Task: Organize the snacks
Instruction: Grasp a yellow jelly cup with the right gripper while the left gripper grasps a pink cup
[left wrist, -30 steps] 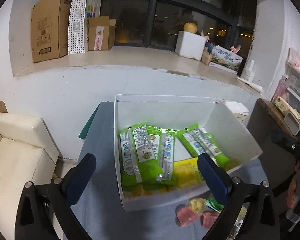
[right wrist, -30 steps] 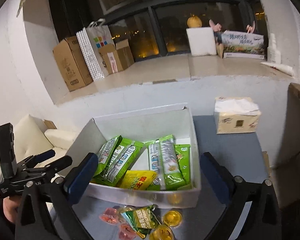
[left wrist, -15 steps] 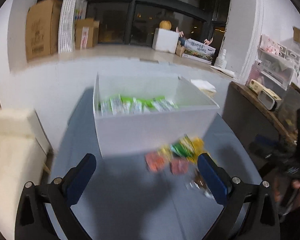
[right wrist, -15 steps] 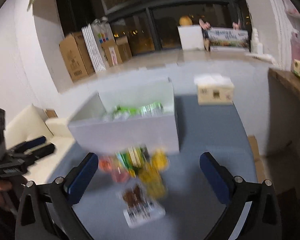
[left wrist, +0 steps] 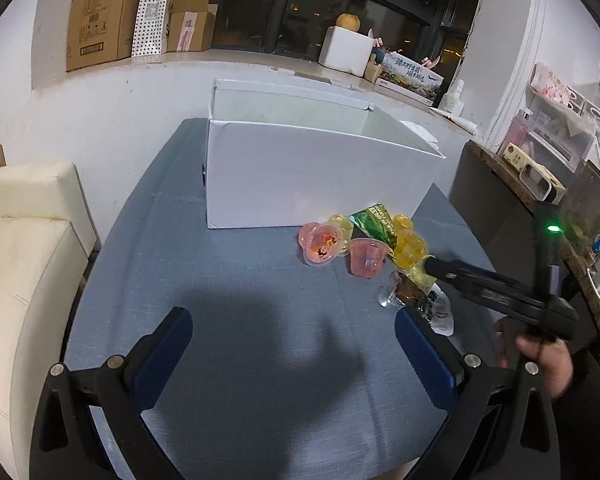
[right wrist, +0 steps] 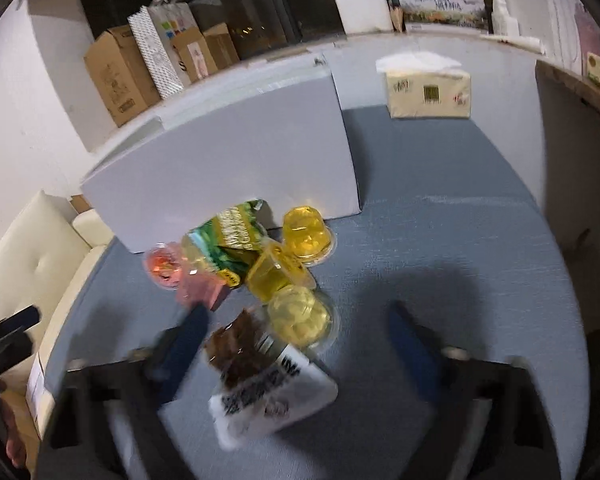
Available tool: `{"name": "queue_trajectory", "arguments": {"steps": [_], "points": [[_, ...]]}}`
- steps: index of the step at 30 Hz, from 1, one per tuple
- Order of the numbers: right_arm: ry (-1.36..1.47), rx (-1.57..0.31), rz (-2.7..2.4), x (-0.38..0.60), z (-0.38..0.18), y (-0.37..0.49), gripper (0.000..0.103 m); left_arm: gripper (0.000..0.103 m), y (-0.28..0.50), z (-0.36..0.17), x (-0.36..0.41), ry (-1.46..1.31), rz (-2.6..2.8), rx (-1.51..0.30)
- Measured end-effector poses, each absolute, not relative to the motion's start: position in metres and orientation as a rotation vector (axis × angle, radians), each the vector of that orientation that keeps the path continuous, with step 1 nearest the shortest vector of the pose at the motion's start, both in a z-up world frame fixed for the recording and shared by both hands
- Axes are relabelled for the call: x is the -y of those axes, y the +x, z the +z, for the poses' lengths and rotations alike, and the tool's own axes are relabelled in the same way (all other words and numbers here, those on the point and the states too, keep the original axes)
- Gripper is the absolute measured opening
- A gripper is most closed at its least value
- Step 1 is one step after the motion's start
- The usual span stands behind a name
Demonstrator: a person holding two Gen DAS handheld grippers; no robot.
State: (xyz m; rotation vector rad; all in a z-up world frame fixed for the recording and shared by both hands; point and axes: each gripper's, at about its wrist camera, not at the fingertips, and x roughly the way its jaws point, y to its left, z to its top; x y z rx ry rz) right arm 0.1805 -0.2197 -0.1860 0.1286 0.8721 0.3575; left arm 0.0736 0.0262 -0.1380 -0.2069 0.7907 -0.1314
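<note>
On the worktop (left wrist: 228, 320), covered with a blue-grey cloth, a white box (left wrist: 312, 176) stands at the far side, and the loose snacks lie in a small heap just in front of its right corner. The heap has pink jelly cups (left wrist: 366, 257), yellow jelly cups (right wrist: 305, 232), a green packet (right wrist: 230, 240) and, nearest of all, a white and brown packet (right wrist: 268, 380). They lie close together and partly on each other, probably because they wait here to be sorted into the box. The right gripper (right wrist: 296, 336) points down at the near end of the heap, and its fingers (right wrist: 188, 336) are closing. The white and brown packet and one yellow cup lie between them, but the pads do not seem to press on anything yet; this view is blurred, so the contact is not sure. In my judgement this packet is the one to be taken, because it is the closest and lies free on top. The left gripper (left wrist: 292, 354) hangs over the bare cloth at the near left with its fingers spread wide and nothing between them, likely held aside to leave room for the other hand (left wrist: 548, 364).
</note>
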Motion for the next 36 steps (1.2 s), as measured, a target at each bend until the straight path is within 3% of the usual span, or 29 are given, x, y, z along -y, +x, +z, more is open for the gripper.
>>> {"name": "queue_trajectory", "arguments": {"steps": [2, 3, 5, 26, 30, 35, 36], "points": [[0.136, -0.890, 0.351, 0.220, -0.192, 0.185, 0.056, 0.103, 0.076, -0.140, -0.025, -0.204, -0.139, -0.795], [0.138, -0.872, 0.353, 0.221, -0.192, 0.184, 0.055, 0.103, 0.078, -0.142, -0.024, -0.199, -0.139, -0.798], [0.142, -0.855, 0.371, 0.223, -0.190, 0.183, 0.038, 0.103, 0.084, -0.145, -0.021, -0.196, -0.150, -0.803], [0.133, -0.755, 0.305, 0.264, -0.162, 0.140, 0.035, 0.103, 0.184, -0.179, 0.022, -0.039, -0.063, -0.840], [0.137, -0.747, 0.314, 0.266, -0.159, 0.134, 0.035, 0.083, 0.199, -0.189, 0.013, -0.110, -0.042, -0.870], [0.141, -0.747, 0.319, 0.267, -0.158, 0.132, 0.035, 0.080, 0.213, -0.202, 0.012, -0.084, -0.044, -0.905], [0.140, -0.747, 0.318, 0.266, -0.159, 0.131, 0.035, 0.072, 0.214, -0.202, 0.014, -0.076, -0.073, -0.901]]}}
